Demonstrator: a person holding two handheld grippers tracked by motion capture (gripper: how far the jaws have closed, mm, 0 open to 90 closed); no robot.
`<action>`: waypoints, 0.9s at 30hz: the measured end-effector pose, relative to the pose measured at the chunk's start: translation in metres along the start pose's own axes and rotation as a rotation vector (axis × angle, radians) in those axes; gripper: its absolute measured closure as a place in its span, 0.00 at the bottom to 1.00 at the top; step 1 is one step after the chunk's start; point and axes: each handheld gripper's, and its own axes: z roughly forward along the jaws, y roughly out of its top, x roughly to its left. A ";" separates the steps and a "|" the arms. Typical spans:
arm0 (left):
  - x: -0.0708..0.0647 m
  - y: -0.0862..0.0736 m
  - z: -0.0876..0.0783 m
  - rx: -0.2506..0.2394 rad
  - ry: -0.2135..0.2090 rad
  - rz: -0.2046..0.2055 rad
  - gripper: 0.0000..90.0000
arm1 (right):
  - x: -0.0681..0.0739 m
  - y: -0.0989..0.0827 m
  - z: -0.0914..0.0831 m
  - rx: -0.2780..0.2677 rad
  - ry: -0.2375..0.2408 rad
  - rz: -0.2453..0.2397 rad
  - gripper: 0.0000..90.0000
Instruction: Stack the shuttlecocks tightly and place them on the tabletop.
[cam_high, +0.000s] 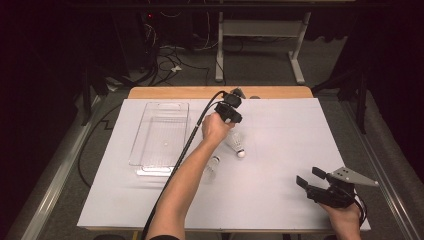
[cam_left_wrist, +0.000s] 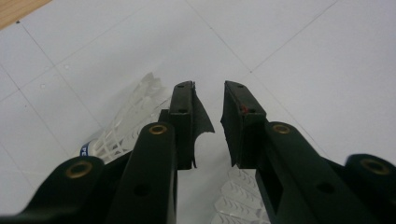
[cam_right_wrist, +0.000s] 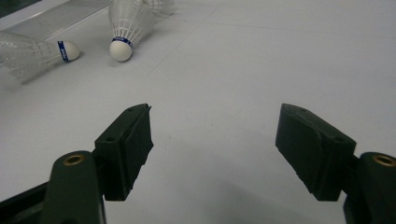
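- Desk (cam_high: 280, 200): white sheet, bare room right and front; edges far from my work.
- Tray (cam_high: 161, 135): clear, left of my left hand.
- Left gripper (cam_high: 233, 116): jaws part-open, empty, above a shuttlecock (cam_high: 236, 143).
- Right gripper (cam_high: 314, 181): jaws wide, empty.
- Shuttlecocks mid-desk, second (cam_high: 213, 164) near: likely featherlight, skirts fragile; grip the cork.

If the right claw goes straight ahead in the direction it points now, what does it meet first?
Judging by the right gripper view, the open right claw first has bare white table surface ahead. Farther on and somewhat left lies the white feathered shuttlecock with a blue-banded cork; depth is unclear, so it might pass beside it.
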 end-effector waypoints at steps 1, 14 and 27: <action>-0.001 0.000 -0.001 -0.004 -0.003 0.001 0.82 | 0.000 0.000 0.000 0.000 -0.003 -0.001 0.30; -0.005 -0.007 -0.020 -0.059 -0.037 0.003 0.68 | 0.001 0.000 0.000 0.004 -0.007 -0.001 0.30; -0.002 -0.021 -0.033 -0.087 -0.028 -0.006 0.53 | 0.001 0.000 0.000 0.003 -0.011 -0.006 0.30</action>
